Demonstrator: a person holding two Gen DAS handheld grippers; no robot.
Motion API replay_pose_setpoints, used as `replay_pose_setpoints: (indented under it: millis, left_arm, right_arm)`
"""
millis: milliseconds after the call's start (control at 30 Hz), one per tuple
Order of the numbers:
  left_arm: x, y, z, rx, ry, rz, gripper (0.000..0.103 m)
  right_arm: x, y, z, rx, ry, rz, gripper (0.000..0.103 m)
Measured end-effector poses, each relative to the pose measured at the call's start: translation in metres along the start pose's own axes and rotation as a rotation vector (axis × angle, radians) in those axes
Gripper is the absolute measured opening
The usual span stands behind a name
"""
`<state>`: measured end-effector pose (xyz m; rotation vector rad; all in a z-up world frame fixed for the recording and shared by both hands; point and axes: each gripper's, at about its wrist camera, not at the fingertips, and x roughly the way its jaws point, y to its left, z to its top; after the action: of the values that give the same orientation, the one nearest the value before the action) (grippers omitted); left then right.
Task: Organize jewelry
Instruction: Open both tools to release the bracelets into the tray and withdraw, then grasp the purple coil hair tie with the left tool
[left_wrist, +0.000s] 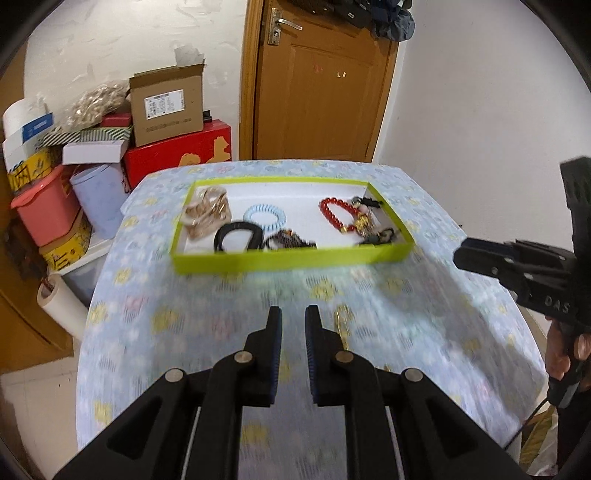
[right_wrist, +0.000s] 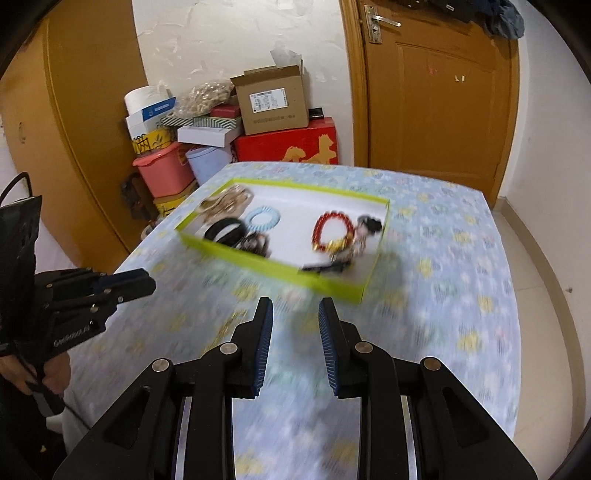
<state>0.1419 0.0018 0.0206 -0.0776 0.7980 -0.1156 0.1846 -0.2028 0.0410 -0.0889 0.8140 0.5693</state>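
Two empty claws, left claw (left_wrist: 293, 317) and right claw (right_wrist: 295, 308), released; one tray (left_wrist: 288, 260).

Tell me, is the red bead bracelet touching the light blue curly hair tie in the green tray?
Apart. In the left wrist view, bare white tray floor separates the red bead bracelet from the light blue hair tie.

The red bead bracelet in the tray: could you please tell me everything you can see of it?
The red bead bracelet is a closed loop of round, glossy red beads, glass or plastic by the look, with a gold-coloured charm at its near end. It lies flat on the white floor of the green tray, in the right half. At its charm end it meets a tangle of dark and gold pieces; blur hides whether they are joined. Neither gripper touches it.
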Motion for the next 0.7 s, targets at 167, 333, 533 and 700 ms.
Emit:
replay_pose_setpoints:
  millis: [167, 333, 533, 700]
  left_arm:
    - [-0.018, -0.002, -0.024, -0.016, 0.004, -0.001, 0.013]
    - [-0.031, -0.009, -0.043, -0.016, 0.01, -0.006, 0.013]
    - [-0.033, -0.021, -0.056, 0.001, 0.028, -0.02, 0.013]
    - [-0.027, -0.032, -0.06, 0.015, 0.042, -0.039, 0.019]
  right_arm:
    - [-0.023, 0.01, -0.032, 0.023, -0.003, 0.011, 0.027]
    - [-0.032, 0.019, -0.057, 0.023, 0.011, 0.016, 0.027]
    - [-0.037, 0.021, -0.076, 0.036, 0.016, 0.027, 0.027]
    - [-0.038, 0.02, -0.081, 0.046, 0.017, 0.035, 0.027]
